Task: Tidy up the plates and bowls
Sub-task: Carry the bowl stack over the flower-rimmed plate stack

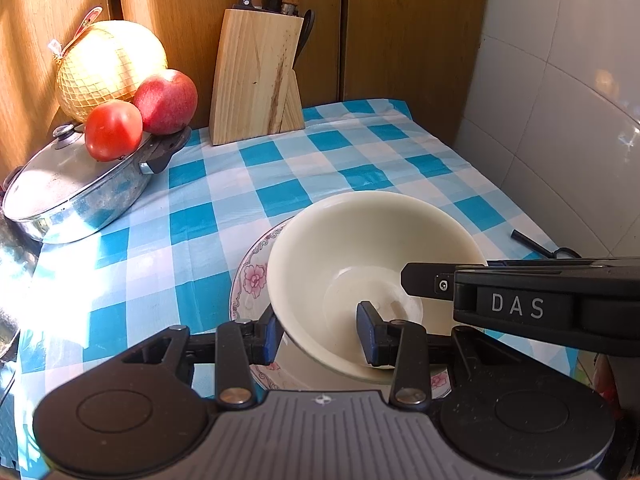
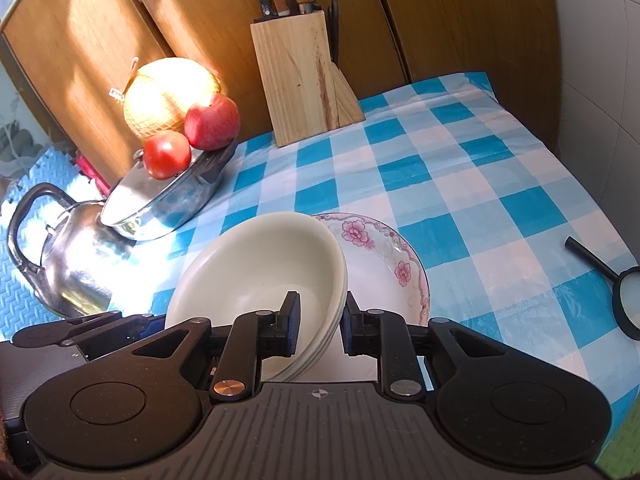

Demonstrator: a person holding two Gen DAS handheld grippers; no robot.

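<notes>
Checked blue-and-white cloth covers the table (image 2: pixel 460 184), and the risks are taken from the largest thing downward. On the sunlit left edge a steel kettle (image 2: pixel 68 264) and a lidded pan (image 1: pixel 76 192) stand, the pan carrying a netted melon (image 1: pixel 108 64), an apple (image 1: pixel 166 100) and a tomato (image 1: pixel 113 130); a wide sweep of the left side could be expected to roll that fruit off.

Nearer, the flowered plate (image 2: pixel 384 256) lies flat on the cloth, and the cream bowls (image 2: pixel 260 276), which appear to be a nested stack judging by the layered rims, are tilted on it, leaning toward the right. The stack is gripped at two places. The left tongs (image 1: pixel 320 332) are seen straddling the near-left rim, one pad outside and one inside, though full contact cannot be confirmed. The right tongs (image 2: pixel 318 322) are seen astride the right-hand rim, apparently clamped on it.

If only the top rim is caught, the lower bowls may be left behind or dropped. Glazed surfaces could be expected to slip under uneven pull, and the plate may be dragged or struck.

A magnifying glass (image 2: pixel 624 292) lies well apart, near the right edge, where it could be knocked off.
</notes>
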